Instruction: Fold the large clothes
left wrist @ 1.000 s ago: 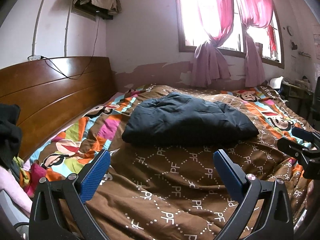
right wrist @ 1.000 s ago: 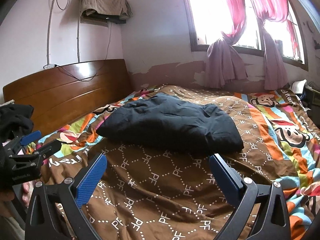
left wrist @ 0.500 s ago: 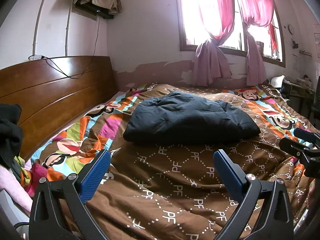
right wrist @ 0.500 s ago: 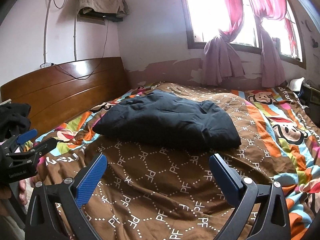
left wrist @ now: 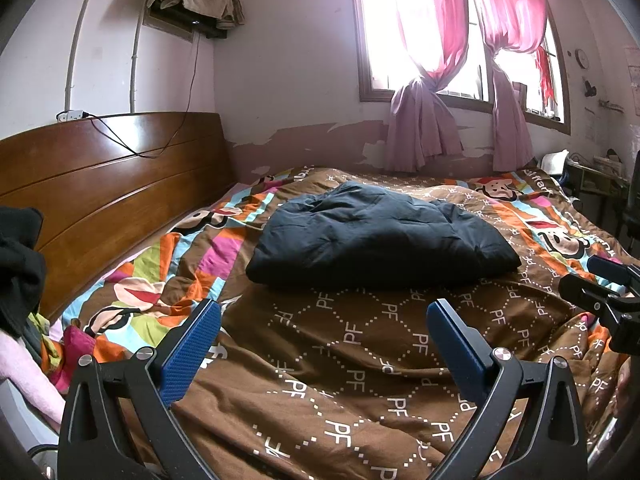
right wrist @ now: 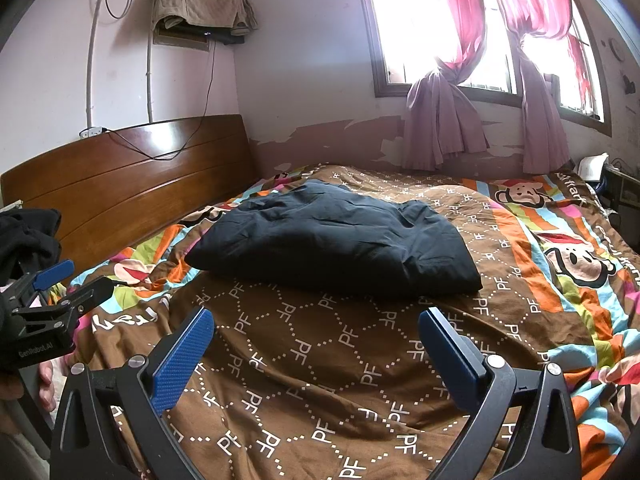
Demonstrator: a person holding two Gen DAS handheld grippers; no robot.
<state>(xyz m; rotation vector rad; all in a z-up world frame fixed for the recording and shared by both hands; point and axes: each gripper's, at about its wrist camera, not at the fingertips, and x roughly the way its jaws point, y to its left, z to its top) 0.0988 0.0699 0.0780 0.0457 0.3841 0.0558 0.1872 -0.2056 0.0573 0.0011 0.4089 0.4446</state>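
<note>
Dark navy padded garment (left wrist: pixel 376 240), probably a jacket, is lying folded in a puffy bundle mid-bed on the brown monkey-print duvet (left wrist: pixel 360 360), nearer the wooden headboard (left wrist: pixel 104 184) side. Left tongs (left wrist: pixel 323 344) are hovering over the duvet short of the bundle, blue pads spread apart, gripping nothing. Right tongs (right wrist: pixel 316 344) are doing likewise, spread wide, nothing between them. Pink curtains (right wrist: pixel 444 128) are hanging behind.
</note>
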